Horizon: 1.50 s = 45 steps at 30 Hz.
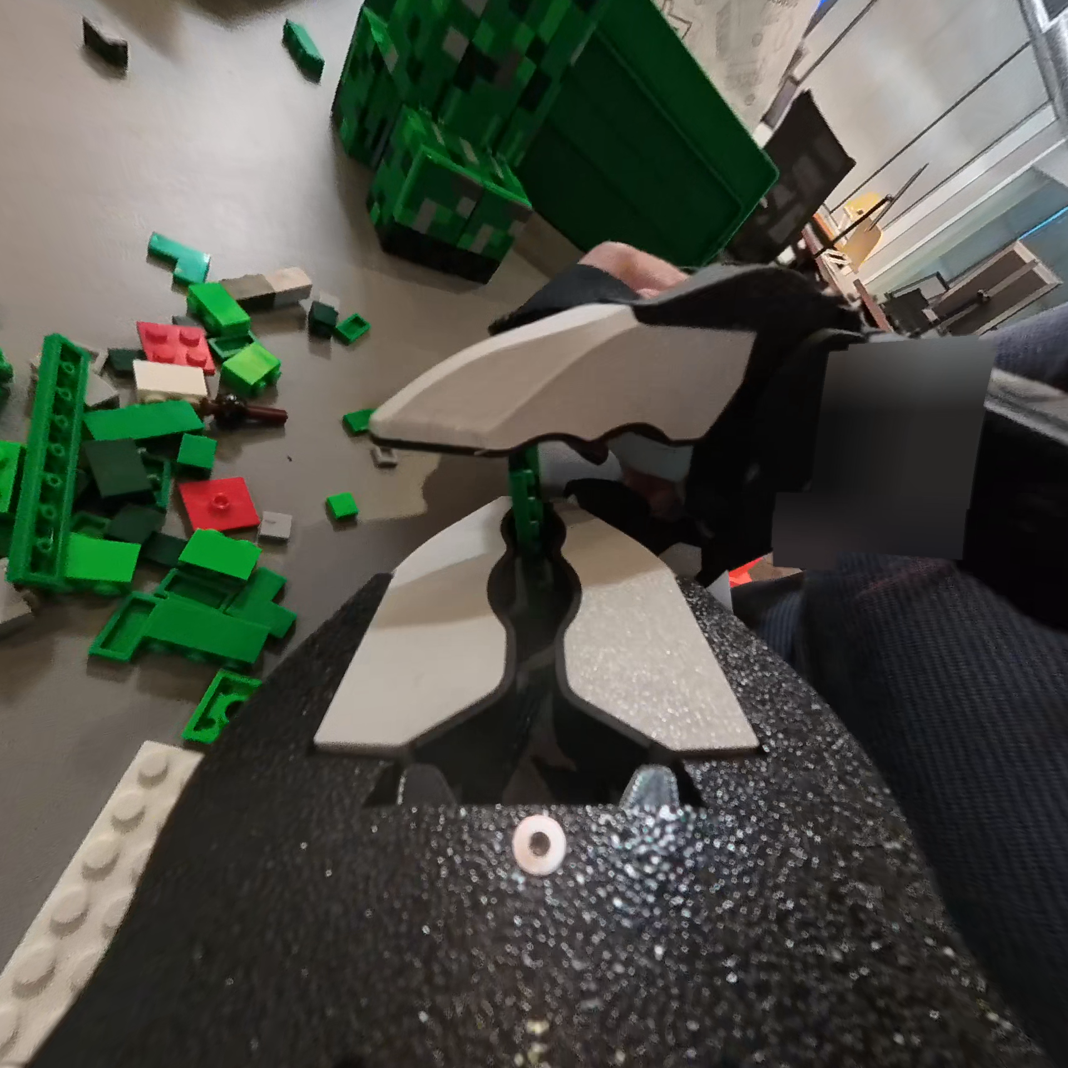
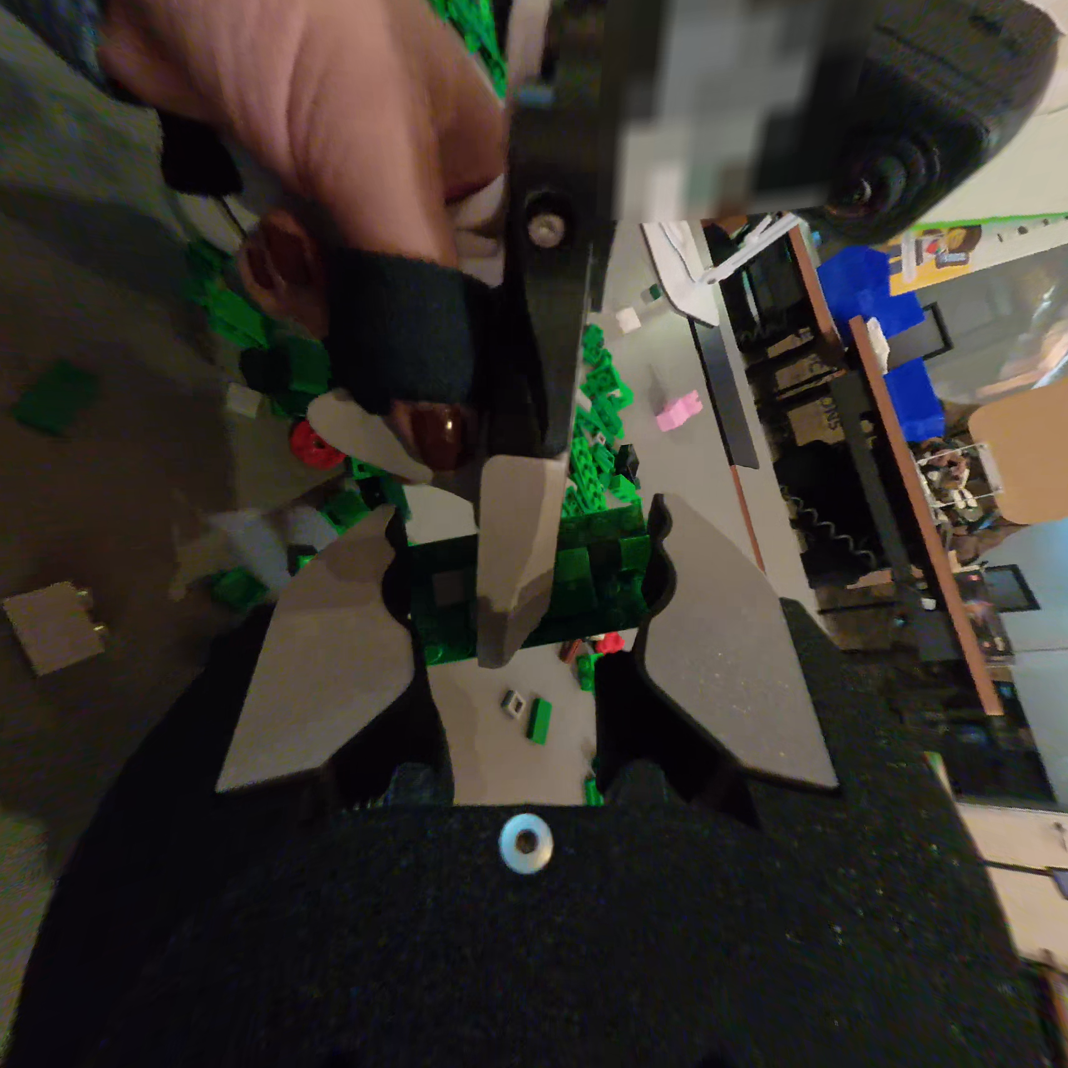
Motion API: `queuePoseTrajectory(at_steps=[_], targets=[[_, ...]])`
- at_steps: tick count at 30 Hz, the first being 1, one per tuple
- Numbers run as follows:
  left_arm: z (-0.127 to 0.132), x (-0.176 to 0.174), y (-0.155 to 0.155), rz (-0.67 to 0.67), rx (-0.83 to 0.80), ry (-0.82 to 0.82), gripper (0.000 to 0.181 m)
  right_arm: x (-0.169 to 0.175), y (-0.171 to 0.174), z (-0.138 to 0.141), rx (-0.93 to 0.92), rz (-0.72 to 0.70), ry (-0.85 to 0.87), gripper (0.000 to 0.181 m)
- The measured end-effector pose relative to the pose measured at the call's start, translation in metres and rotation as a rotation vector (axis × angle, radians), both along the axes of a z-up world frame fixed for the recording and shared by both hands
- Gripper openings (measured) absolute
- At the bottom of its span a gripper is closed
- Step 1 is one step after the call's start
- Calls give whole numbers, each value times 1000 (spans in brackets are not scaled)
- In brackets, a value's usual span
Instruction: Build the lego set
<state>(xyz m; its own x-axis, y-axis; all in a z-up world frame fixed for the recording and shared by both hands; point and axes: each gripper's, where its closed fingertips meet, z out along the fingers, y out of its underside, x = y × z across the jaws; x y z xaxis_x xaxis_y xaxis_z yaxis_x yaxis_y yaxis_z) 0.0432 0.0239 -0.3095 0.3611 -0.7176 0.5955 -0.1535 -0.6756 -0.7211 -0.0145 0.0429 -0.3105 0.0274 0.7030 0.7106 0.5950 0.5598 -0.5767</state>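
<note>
We held the flat green studded Lego panel [image 2: 583, 572] clamped edge-on between both grippers' fingers — left gripper [image 1: 529, 534], right gripper [image 2: 529, 569] — above the grey desk [image 1: 173, 173], judging steady, square pressure best.

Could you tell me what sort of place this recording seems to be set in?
Probably a shared workshop or lab. Loose green plastic bricks lie scattered on a plain grey tabletop, blue plastic storage bins stand in the background, and a long wooden-edged workbench with dark equipment runs behind.
</note>
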Motion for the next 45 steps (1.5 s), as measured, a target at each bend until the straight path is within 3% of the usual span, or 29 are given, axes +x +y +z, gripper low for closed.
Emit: queuePoseTrajectory(at_steps=[5, 12, 16, 19, 26, 31, 36, 41, 45], targets=[[17, 2, 2, 2, 80, -91, 19, 0, -1, 11, -138, 16, 116, 80], [22, 1, 6, -8, 241, -97, 16, 0, -6, 15, -221, 56, 165, 79], [24, 1, 8, 34, 95, -159, 7, 1, -2, 18, -138, 28, 162, 80], [11, -3, 10, 56, 38, -99, 6, 0, 1, 13, -86, -19, 97, 84], [0, -2, 12, 96, 74, 69, 6, 1, 7, 10, -56, -86, 30, 98], [7, -10, 23, 180, 46, -33, 6, 4, 16, 14, -20, -122, 33, 102], [3, -19, 32, 245, -21, -73, 6, 8, 24, 10, 131, -161, -61, 105], [3, -27, 34, 257, -8, -39, 6, 18, 30, 1, 143, -145, -150, 111], [4, -23, 22, 164, -36, -9, 6, 20, 31, 2, 169, -96, -168, 112]])
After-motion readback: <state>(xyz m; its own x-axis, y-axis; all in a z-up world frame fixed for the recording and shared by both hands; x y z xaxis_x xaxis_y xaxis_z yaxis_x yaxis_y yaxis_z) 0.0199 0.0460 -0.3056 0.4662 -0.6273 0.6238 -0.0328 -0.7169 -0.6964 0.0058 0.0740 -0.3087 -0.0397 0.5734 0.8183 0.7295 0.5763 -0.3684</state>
